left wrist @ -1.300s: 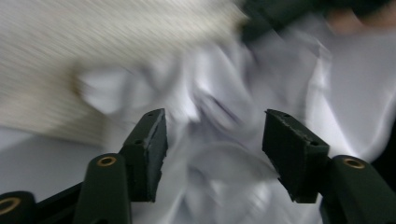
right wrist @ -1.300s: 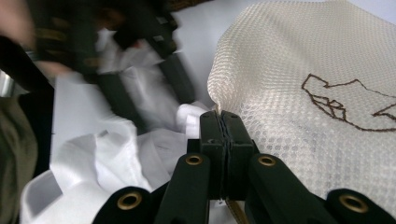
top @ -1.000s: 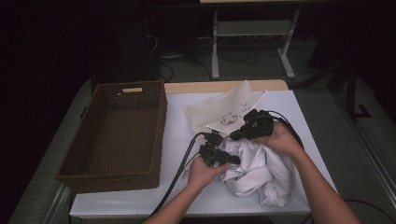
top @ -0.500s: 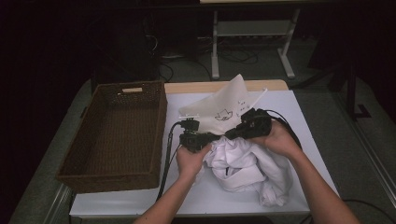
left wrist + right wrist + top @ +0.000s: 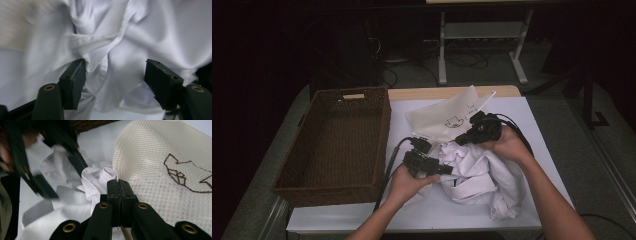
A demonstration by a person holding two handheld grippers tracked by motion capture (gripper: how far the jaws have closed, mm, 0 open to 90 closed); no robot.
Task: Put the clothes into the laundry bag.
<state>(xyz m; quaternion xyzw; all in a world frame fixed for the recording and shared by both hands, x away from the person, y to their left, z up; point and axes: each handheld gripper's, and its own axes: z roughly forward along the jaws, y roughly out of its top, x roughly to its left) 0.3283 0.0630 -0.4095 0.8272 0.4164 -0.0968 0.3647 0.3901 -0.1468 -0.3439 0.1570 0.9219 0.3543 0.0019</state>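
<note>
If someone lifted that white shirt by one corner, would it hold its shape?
Probably not: the shirt lies crumpled in soft folds, so it would likely droop. It looks thin, probably light. It bunches between the open left hand-held gripper jaws, so it may slip.

One wicker basket (image 5: 334, 140), one white garment (image 5: 482, 175), one mesh bag (image 5: 447, 117), and two claws.

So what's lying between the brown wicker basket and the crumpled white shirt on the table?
In the high view, the left claw in the person's hand, its black cable and bare white tabletop lie between the brown wicker basket and the crumpled white shirt.
</note>
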